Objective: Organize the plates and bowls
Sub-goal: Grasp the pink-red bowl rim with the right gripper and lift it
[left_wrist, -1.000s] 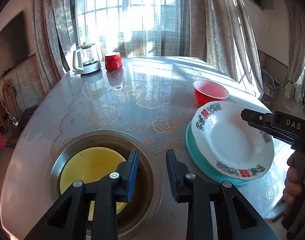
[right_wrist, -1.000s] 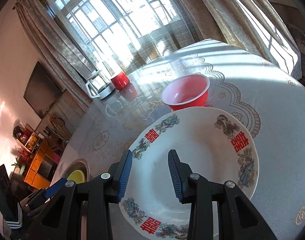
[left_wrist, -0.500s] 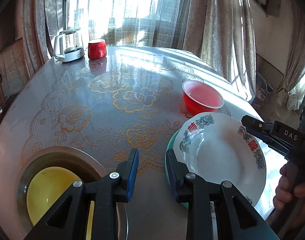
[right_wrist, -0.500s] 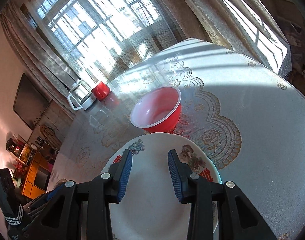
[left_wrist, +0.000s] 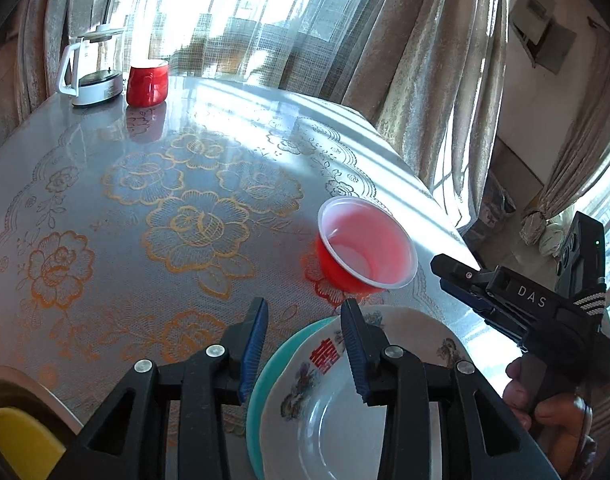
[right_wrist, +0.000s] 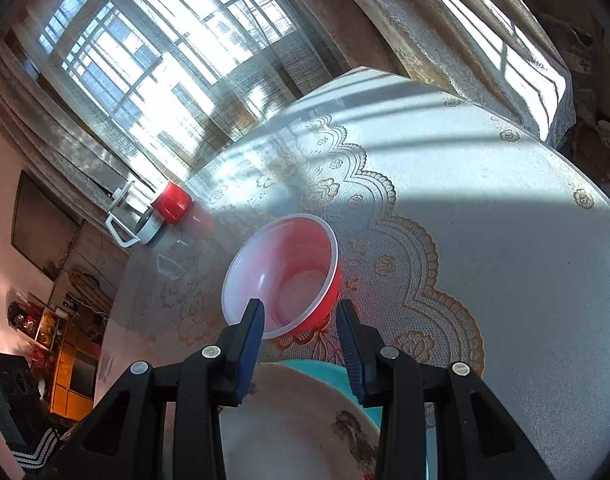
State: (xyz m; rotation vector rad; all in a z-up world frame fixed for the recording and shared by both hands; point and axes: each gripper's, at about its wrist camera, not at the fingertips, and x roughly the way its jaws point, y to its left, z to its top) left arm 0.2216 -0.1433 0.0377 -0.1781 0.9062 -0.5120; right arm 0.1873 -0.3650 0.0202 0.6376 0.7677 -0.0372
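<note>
Left gripper: jaws opening, empty, over white plate stacked on teal plate. Right gripper: jaws apart, empty, near red bowl on worktop.

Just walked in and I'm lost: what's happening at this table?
A person is sorting dishes with a pair of tongs in each hand. The right tongs hang open in front of the red bowl, nothing gripped. The left tongs are opening over the white plate, which lies on a teal plate. Neither holds anything.
</note>
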